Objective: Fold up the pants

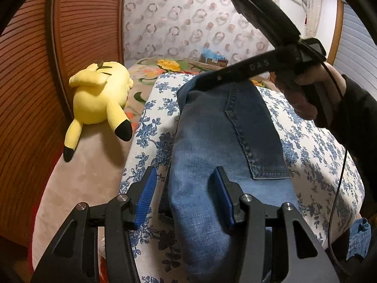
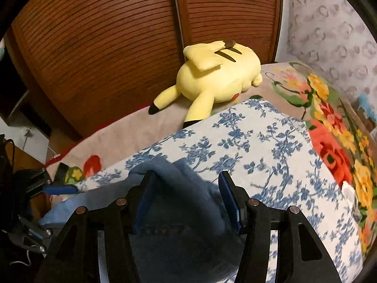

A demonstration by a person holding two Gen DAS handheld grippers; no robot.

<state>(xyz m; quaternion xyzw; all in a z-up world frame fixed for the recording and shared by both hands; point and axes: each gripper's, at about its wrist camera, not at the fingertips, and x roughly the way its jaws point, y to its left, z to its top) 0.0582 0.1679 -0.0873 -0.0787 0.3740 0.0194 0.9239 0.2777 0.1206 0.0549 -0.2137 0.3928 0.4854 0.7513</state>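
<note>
Blue denim pants (image 1: 219,141) lie folded lengthwise on a white cloth with blue flowers (image 1: 313,146); a back pocket faces up. My left gripper (image 1: 186,186) is open, its blue pads (image 1: 147,193) straddling the near left edge of the pants. My right gripper (image 2: 186,188) is open over the far end of the pants (image 2: 174,172), with denim bunched between its jaws. In the left wrist view the right gripper's body (image 1: 278,47) and the hand holding it hover above the far end. The left gripper's tip (image 2: 62,189) shows at the left of the right wrist view.
A yellow plush toy (image 1: 101,99) (image 2: 219,77) lies on the beige bed left of the cloth, against brown slatted doors (image 2: 106,47). A flowered blanket (image 2: 334,136) lies beyond the cloth. Patterned wallpaper (image 1: 188,18) is behind.
</note>
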